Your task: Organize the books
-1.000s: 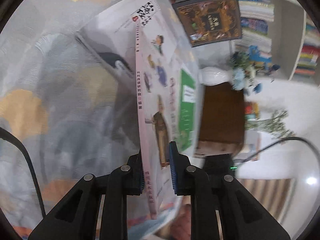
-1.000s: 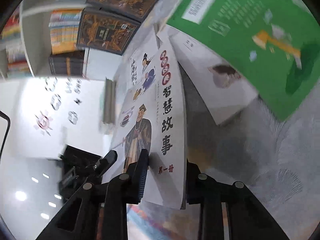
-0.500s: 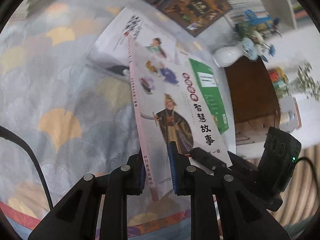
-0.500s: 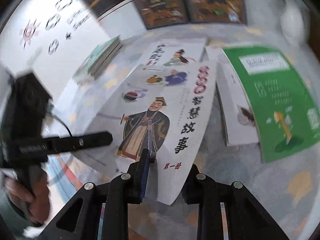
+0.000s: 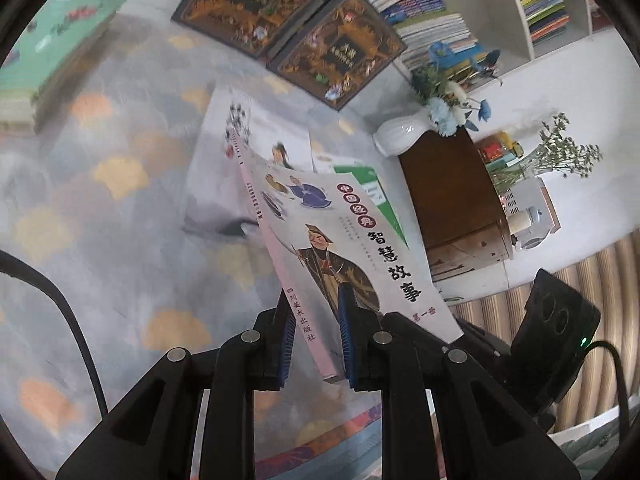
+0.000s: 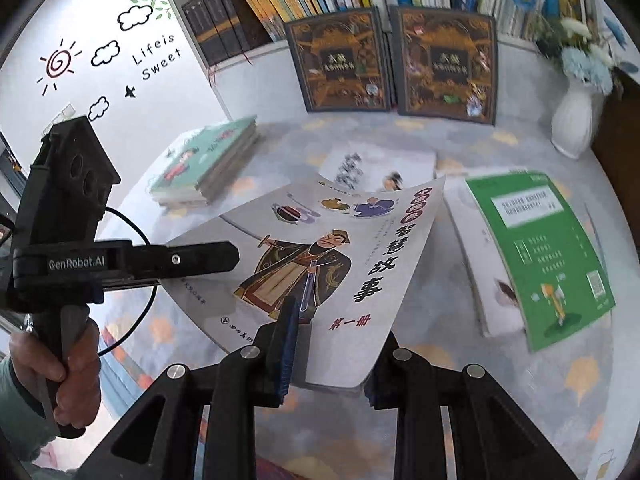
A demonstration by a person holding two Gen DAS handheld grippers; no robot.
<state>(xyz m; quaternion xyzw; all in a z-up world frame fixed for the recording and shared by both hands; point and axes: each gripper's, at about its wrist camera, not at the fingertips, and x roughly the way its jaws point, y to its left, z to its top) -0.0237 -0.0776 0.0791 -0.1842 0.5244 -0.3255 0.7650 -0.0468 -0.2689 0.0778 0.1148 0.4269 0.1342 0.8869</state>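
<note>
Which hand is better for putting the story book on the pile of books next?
Probably the left. The left tool clamps the story book by its spine, on the side nearer the pile. The right tool grips the bottom edge, farther from it.

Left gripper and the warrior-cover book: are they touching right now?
Touching. The left wrist view shows the left gripper with both blue pads clamped on the spine edge of the warrior-cover book.

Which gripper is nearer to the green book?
The right gripper: the green book lies just beside it on the rug. The left gripper clamps the storybook's opposite, spine edge, farther away.
</note>
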